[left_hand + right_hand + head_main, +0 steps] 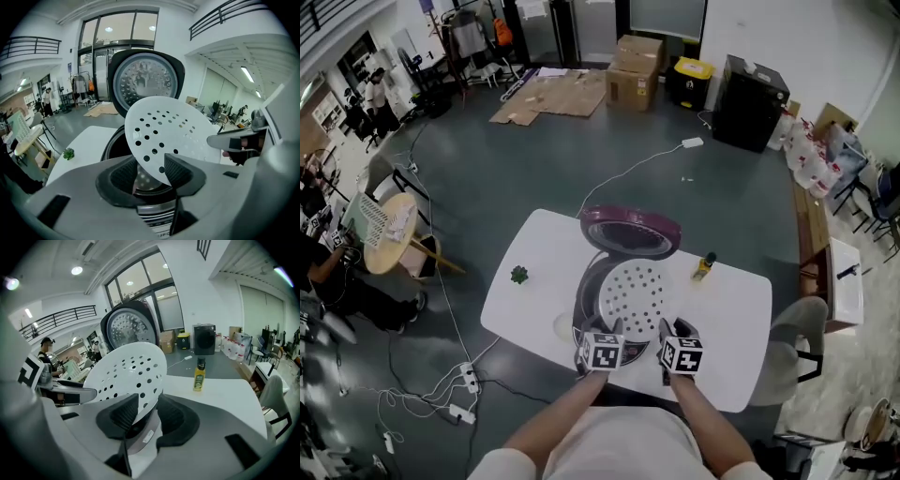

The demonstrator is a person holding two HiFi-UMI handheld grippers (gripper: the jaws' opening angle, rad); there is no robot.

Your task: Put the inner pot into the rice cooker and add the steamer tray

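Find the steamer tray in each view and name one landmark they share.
Head view: tray, lower centre, just below the raised lid.
Left gripper view: tray, centre, tilted, overlapping the lid.
Right gripper view: tray, left of centre, tilted.
Shared landmark: the lid.

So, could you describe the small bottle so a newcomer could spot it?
Find the white table, then the open rice cooker on it. The bottle stands upright at the cooker's right: yellow, dark-capped, unlike the green plant at its left.

steamer tray (636, 288) over rice cooker (586, 302), bottle (704, 267) right, plant (519, 275) left
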